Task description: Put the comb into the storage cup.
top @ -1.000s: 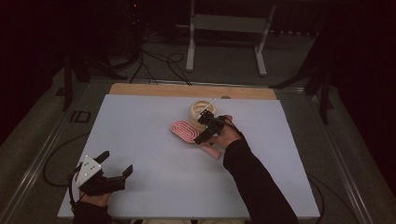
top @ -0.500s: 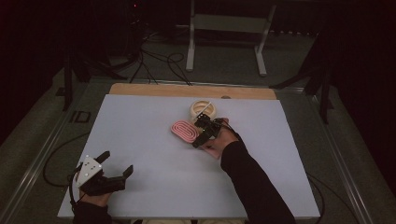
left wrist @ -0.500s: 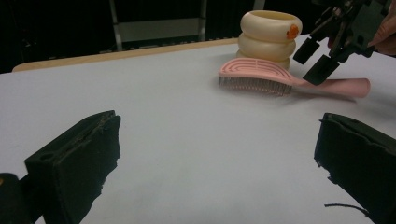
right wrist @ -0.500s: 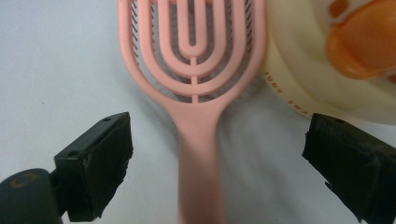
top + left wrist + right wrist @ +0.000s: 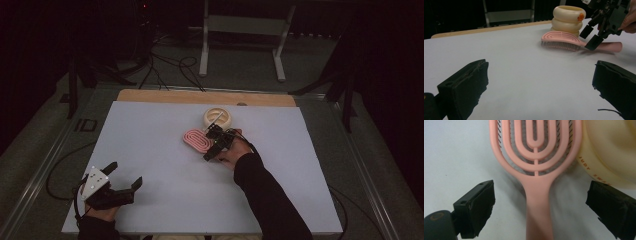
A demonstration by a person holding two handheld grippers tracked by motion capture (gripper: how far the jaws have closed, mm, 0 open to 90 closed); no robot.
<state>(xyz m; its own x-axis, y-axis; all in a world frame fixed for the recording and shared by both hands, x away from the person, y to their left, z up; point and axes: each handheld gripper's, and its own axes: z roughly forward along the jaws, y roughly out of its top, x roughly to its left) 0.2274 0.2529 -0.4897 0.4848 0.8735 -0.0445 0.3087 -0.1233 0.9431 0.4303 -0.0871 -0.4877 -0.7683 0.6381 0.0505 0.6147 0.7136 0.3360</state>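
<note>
- Right gripper view looks straight down the pink plastic vented hairbrush [image 5: 535, 157], whose handle runs between the two black jaws; the jaws stand wide apart on either side of it and touch nothing.
- High view places that brush [image 5: 196, 139] bristles-down on the pale grey tabletop [image 5: 150, 150], just in front of the cream ribbed round container [image 5: 218, 118].
- Since a second ago the right tool [image 5: 214, 145] has slid a little toward the brush head and settled over the handle, so a grasp looks near; closing on the handle is likely the next move.
- Left tool [image 5: 124, 176] stays parked near the tabletop's near-left corner, jaws spread, holding nothing, well apart from the brush.
</note>
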